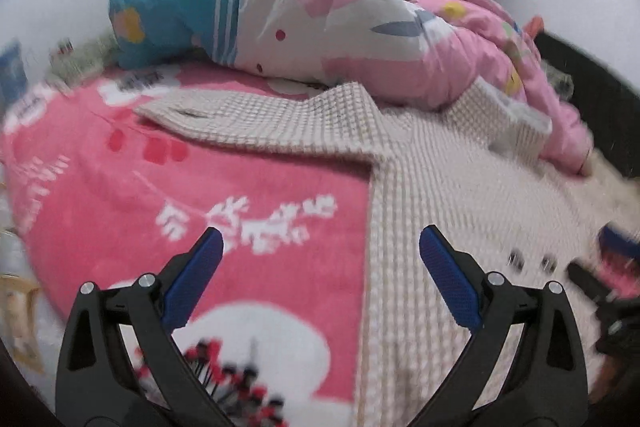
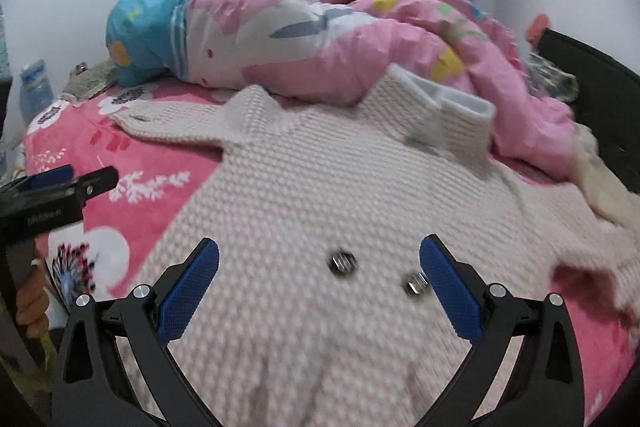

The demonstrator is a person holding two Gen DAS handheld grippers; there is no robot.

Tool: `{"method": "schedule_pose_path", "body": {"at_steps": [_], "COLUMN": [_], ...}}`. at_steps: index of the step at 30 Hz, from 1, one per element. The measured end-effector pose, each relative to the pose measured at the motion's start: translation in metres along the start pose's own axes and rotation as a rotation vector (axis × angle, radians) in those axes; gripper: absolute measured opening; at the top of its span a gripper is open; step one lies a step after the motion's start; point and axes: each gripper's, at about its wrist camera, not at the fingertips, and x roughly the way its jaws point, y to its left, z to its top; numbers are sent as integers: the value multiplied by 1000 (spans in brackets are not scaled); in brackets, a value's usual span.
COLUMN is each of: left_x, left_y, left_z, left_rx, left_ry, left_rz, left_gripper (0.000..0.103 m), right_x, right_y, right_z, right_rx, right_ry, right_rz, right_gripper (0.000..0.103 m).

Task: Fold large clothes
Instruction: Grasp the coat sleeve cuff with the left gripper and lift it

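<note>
While both tools are held above the bed, the left gripper (image 1: 320, 247) is seen with its jaws spread wide and nothing between them. Beneath and ahead of the left-hand jaw the pink blanket (image 1: 160, 187) is spread; under the right-hand jaw the edge of the cream knitted garment (image 1: 440, 179) is found. One sleeve (image 1: 240, 115) is stretched out ahead and to the left of the jaws, across the blanket.

The right gripper (image 2: 320, 251) is likewise held with its jaws wide apart and empty, directly over the garment's body. Two metal buttons (image 2: 342, 263) are seen on the knit between the jaws, one near the middle, the other just beside the right-hand jaw; both are blurred. The white-lined collar (image 2: 452, 107) is folded back well ahead of the jaws, touching the crumpled pink duvet (image 2: 360, 39) behind it. A hand (image 2: 32, 303) on the left tool's grip is caught at the far left.
</note>
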Motion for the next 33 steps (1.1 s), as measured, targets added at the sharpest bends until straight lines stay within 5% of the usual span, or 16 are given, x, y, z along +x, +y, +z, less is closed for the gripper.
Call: {"method": "schedule_pose_path", "body": {"at_steps": [4,12,18,24,26,28,33], "left_x": [27,107,155,180,182,183,146], "left_y": [30,134,193,182,167,152,92], "left_z": [35,93,98,100,102,107,122], "left_rx": [-102,-341,-460,-401,-343,-287,-98], "left_ry": [-19,-5,74,55,45,36,-105], "left_rz": [-5,388,513,536,539,554,531], "left_gripper": [95,95,90,49,20,4,0], "right_x": [43,104,130,138,138,137,115], "right_y": [11,29,32,29,28,24,14], "right_z": [25,30,21,11,7,6,10], "right_rx": [2,-3,-10,-26,-22,-18,-7], "right_ry": [49,147,201,221,225,224,190], "right_rz": [66,108,99,62,53,43,20], "right_gripper": [98,98,98,98,98,98,98]}}
